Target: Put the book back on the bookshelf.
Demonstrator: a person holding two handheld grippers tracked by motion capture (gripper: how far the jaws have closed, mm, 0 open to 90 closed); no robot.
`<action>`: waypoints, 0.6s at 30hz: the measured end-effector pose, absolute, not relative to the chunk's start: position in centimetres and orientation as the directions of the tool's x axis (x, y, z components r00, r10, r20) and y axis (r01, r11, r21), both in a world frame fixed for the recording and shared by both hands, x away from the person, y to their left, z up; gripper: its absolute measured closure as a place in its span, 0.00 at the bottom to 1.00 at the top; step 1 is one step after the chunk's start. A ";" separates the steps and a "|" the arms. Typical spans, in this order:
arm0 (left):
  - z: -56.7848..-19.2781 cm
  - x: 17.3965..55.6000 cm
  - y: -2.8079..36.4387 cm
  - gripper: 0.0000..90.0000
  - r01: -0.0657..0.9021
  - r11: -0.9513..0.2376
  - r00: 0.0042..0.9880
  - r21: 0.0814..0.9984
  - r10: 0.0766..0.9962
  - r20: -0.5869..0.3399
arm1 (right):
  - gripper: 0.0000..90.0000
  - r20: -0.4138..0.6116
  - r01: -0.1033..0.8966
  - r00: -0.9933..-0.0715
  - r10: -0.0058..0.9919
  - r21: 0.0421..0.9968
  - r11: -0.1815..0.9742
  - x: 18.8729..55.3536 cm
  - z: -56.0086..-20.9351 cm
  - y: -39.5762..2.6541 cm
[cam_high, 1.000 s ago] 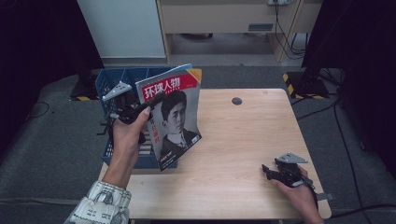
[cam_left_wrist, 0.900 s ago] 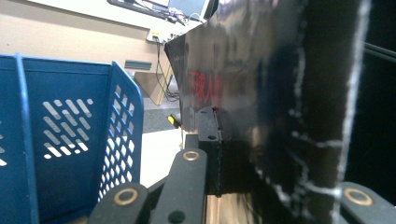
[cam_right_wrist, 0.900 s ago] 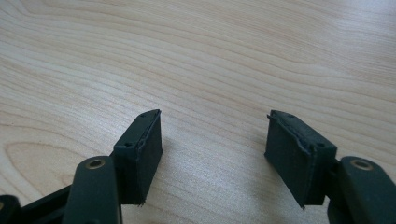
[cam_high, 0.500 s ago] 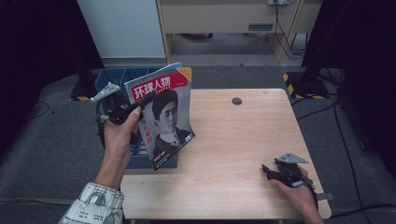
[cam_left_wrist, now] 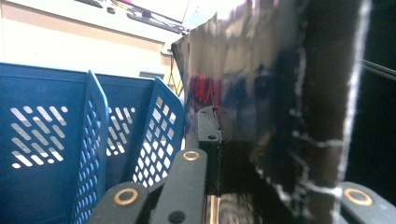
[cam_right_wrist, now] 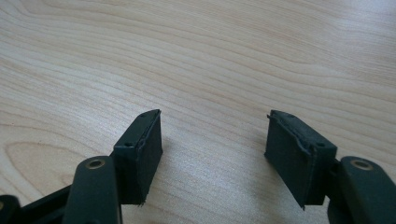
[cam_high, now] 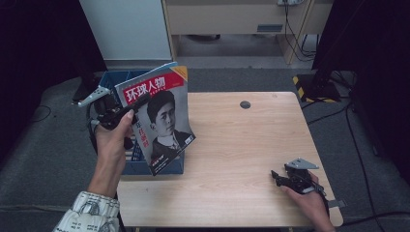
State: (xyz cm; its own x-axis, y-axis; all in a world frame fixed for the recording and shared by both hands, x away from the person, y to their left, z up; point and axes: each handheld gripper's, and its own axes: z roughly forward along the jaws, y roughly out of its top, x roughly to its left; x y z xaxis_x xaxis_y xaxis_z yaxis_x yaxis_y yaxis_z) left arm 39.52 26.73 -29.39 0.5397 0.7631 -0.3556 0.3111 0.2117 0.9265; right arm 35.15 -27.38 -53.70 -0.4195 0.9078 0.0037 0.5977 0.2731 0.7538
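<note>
At five o'clock on the table (cam_high: 232, 145), right gripper (cam_high: 279, 177) low over bare wood, fingers (cam_right_wrist: 140, 154) spread wide apart with nothing between. At nine o'clock, left gripper (cam_high: 133, 108) raised off the table edge, fingers pinching the magazine (cam_high: 162, 116), cover upright and tilted. Just behind and below, at ten o'clock, a blue basket (cam_high: 113, 79), beside the table's left edge.
</note>
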 end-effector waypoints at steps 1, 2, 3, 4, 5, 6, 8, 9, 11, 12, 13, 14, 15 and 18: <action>-29.3 39.5 26.8 0.96 0.309 0.214 0.540 0.927 0.762 -0.356 | 0.40 0.005 0.599 -0.420 0.907 0.753 0.273 35.1 -53.7 -27.4; -29.3 39.4 26.9 0.96 0.308 0.216 0.540 0.927 0.762 -0.357 | 0.40 0.003 0.598 -0.420 0.908 0.754 0.274 35.1 -53.7 -27.4; -29.2 39.4 27.0 0.96 0.306 0.216 0.541 0.927 0.762 -0.356 | 0.40 0.004 0.597 -0.419 0.908 0.754 0.273 35.1 -53.7 -27.4; -29.1 39.3 27.1 0.96 0.304 0.214 0.540 0.928 0.764 -0.353 | 0.40 0.004 0.598 -0.419 0.908 0.754 0.273 35.1 -53.7 -27.4; -28.9 39.2 27.2 0.96 0.300 0.213 0.538 0.930 0.768 -0.349 | 0.40 0.002 0.597 -0.421 0.907 0.753 0.275 35.1 -53.7 -27.4; -28.9 39.2 27.4 0.96 0.298 0.213 0.536 0.931 0.770 -0.348 | 0.40 0.004 0.598 -0.420 0.907 0.753 0.274 35.1 -53.7 -27.4; -28.8 39.1 27.8 0.96 0.295 0.216 0.531 0.931 0.772 -0.348 | 0.40 0.004 0.598 -0.419 0.908 0.754 0.273 35.1 -53.7 -27.4; -28.8 39.1 28.0 0.96 0.294 0.220 0.529 0.930 0.773 -0.350 | 0.40 0.004 0.598 -0.420 0.907 0.753 0.273 35.1 -53.7 -27.4; -28.8 39.0 28.4 0.96 0.291 0.229 0.524 0.929 0.774 -0.354 | 0.40 0.002 0.597 -0.422 0.907 0.753 0.276 35.1 -53.7 -27.4; -28.7 39.0 28.6 0.96 0.289 0.231 0.521 0.929 0.776 -0.355 | 0.40 0.004 0.598 -0.419 0.908 0.753 0.273 35.1 -53.7 -27.4; -28.7 38.9 28.7 0.96 0.286 0.230 0.519 0.930 0.779 -0.353 | 0.40 0.003 0.597 -0.419 0.908 0.754 0.273 35.1 -53.7 -27.4; -28.7 38.9 29.0 0.96 0.285 0.230 0.517 0.930 0.780 -0.352 | 0.40 0.004 0.598 -0.420 0.907 0.753 0.273 35.1 -53.7 -27.4; -28.6 38.8 29.1 0.96 0.283 0.230 0.515 0.931 0.783 -0.350 | 0.40 0.003 0.598 -0.419 0.908 0.754 0.273 35.1 -53.7 -27.4; -28.5 38.7 29.7 0.96 0.277 0.229 0.509 0.933 0.789 -0.345 | 0.40 0.004 0.598 -0.419 0.908 0.754 0.273 35.1 -53.7 -27.4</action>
State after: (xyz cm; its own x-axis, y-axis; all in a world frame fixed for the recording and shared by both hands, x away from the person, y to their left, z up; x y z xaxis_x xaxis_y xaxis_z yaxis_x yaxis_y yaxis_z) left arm 38.65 29.67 -28.51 0.5086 0.7890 -0.3448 0.2769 0.2293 0.9331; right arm 35.14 -27.38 -53.70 -0.4195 0.9078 0.0037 0.5978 0.2731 0.7537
